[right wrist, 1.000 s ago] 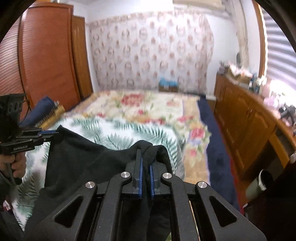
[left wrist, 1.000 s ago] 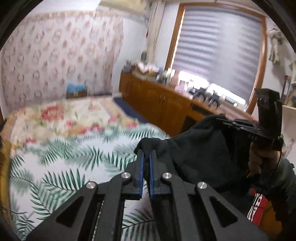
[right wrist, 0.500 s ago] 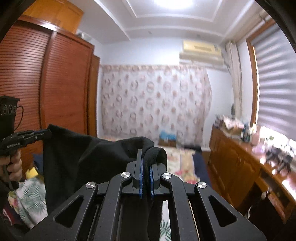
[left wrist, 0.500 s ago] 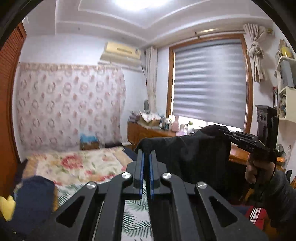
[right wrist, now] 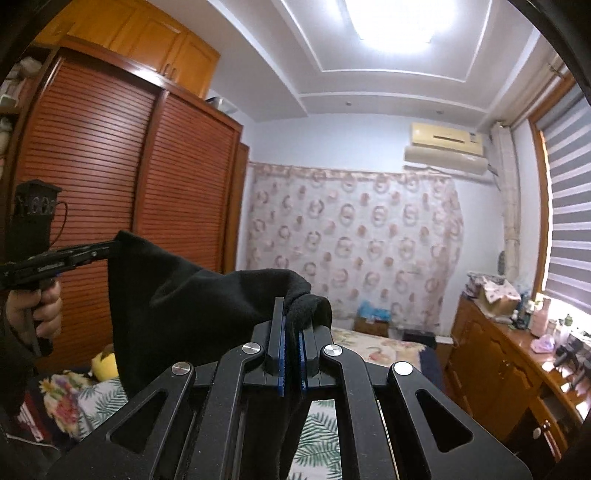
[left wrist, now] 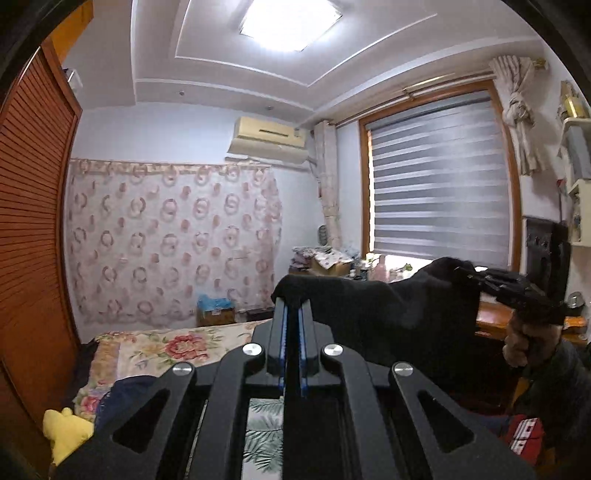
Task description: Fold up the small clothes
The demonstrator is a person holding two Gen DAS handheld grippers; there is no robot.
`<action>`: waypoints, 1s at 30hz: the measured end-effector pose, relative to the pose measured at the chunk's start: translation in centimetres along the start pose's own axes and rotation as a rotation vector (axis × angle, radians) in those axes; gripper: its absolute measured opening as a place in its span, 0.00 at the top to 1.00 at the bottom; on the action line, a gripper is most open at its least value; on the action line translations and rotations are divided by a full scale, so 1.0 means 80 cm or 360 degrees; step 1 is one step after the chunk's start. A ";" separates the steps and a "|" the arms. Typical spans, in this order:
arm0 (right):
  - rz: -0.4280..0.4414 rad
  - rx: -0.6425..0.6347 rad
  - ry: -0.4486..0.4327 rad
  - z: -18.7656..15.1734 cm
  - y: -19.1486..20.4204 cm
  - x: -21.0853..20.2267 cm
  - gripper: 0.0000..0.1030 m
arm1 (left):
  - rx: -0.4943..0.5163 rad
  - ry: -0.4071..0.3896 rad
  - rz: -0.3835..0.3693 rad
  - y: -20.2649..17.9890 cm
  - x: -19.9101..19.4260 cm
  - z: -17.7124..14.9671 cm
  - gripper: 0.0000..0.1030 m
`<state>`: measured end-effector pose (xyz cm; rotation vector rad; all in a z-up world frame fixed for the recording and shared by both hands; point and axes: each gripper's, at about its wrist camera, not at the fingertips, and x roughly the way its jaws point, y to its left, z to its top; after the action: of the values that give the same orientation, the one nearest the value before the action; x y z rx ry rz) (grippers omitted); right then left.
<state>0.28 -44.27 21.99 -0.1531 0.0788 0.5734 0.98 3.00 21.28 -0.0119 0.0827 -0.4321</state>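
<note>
I hold the black garment [left wrist: 399, 314] stretched in the air above the bed [left wrist: 155, 347]. My left tongs [left wrist: 291, 314] are closed on its corner, my right tongs [right wrist: 291, 325] on the other, toward 3 o'clock.

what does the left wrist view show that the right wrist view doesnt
Only the left wrist view: the knotted curtain tie beside the window, white shelves at the right edge, and the right gripper seen from the side, its jaws pinching a corner of the black garment.

Only the right wrist view: the slatted wardrobe's top cupboards, the sideboard's front, and the left gripper from the side.

Both: the garment hanging between both shut grippers, the ceiling light, air conditioner, patterned curtain, blinds and bed.
</note>
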 end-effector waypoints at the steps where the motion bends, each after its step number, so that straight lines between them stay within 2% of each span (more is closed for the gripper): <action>1: 0.0005 -0.0008 0.0008 0.001 0.002 0.005 0.97 | -0.0007 0.0022 0.0017 0.005 0.008 -0.005 0.98; 4: 0.0010 -0.0010 0.0071 -0.002 0.005 0.034 0.97 | -0.0027 0.0120 0.0090 0.030 0.058 -0.029 0.98; 8: -0.0044 -0.0019 0.0255 -0.034 -0.005 0.126 0.97 | -0.0070 0.0293 0.0201 0.072 0.153 -0.085 0.95; 10: -0.0078 0.0009 0.0366 -0.059 -0.018 0.178 0.97 | -0.0102 0.0484 0.0270 0.098 0.209 -0.128 0.94; 12: -0.0096 0.0029 0.0570 -0.104 -0.029 0.246 0.95 | -0.0166 0.0612 0.0290 0.113 0.241 -0.164 0.89; 13: -0.0087 0.0049 0.0684 -0.126 -0.034 0.275 0.91 | -0.0189 0.0678 0.0280 0.118 0.253 -0.182 0.88; 14: -0.0105 0.0067 0.0837 -0.157 -0.039 0.308 0.91 | -0.0199 0.0737 0.0269 0.119 0.261 -0.199 0.87; 16: -0.0116 0.0097 0.1072 -0.214 -0.043 0.350 0.87 | -0.0202 0.0835 0.0248 0.113 0.268 -0.231 0.83; 17: -0.0164 0.0055 0.1099 -0.234 -0.041 0.355 0.72 | -0.0202 0.0872 0.0224 0.108 0.268 -0.244 0.81; 18: -0.0184 0.0035 0.1113 -0.249 -0.039 0.356 0.64 | -0.0202 0.0903 0.0201 0.103 0.267 -0.257 0.80; 19: -0.0172 0.0043 0.1133 -0.262 -0.038 0.357 0.49 | -0.0195 0.0930 0.0191 0.099 0.265 -0.267 0.80; 20: -0.0140 0.0066 0.1171 -0.277 -0.036 0.356 0.40 | -0.0182 0.0957 0.0179 0.091 0.263 -0.277 0.79; 23: -0.0132 0.0036 0.1209 -0.301 -0.026 0.343 0.40 | -0.0182 0.1000 0.0144 0.075 0.249 -0.299 0.79; 30: -0.0050 0.0101 0.1174 -0.310 -0.005 0.289 0.40 | -0.0240 0.1057 0.0104 0.056 0.196 -0.335 0.79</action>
<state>19.05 -36.40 -5.09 -0.2976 0.8079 0.4582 14.84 0.68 -6.79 -0.0139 0.7672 -0.3491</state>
